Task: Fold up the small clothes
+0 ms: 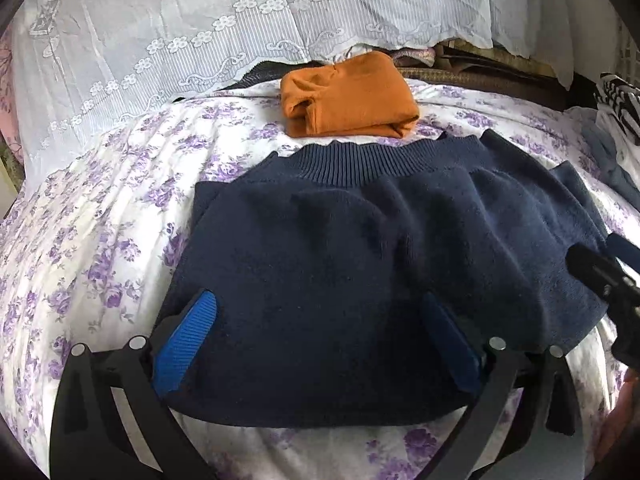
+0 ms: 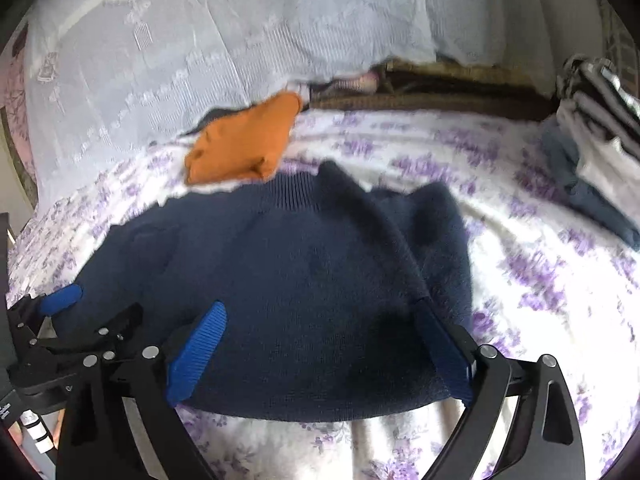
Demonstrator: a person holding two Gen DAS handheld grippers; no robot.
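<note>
A navy blue knit sweater (image 1: pixel 360 248) lies on the flowered bedsheet (image 1: pixel 100 208), ribbed collar at the far side, partly folded. It also shows in the right wrist view (image 2: pixel 288 280). My left gripper (image 1: pixel 320 320) is open, its blue pads straddling the sweater's near edge. My right gripper (image 2: pixel 320 340) is open too, over the sweater's near right part. The left gripper shows at the left edge of the right wrist view (image 2: pixel 60 300). The right gripper's black body shows at the right edge of the left wrist view (image 1: pixel 604 276).
A folded orange garment (image 1: pixel 348 96) lies beyond the sweater, near the white lace curtain (image 1: pixel 180 40). A pile of striped, white and grey clothes (image 2: pixel 592 120) sits at the far right. Brown bedding lies along the back edge (image 2: pixel 420 100).
</note>
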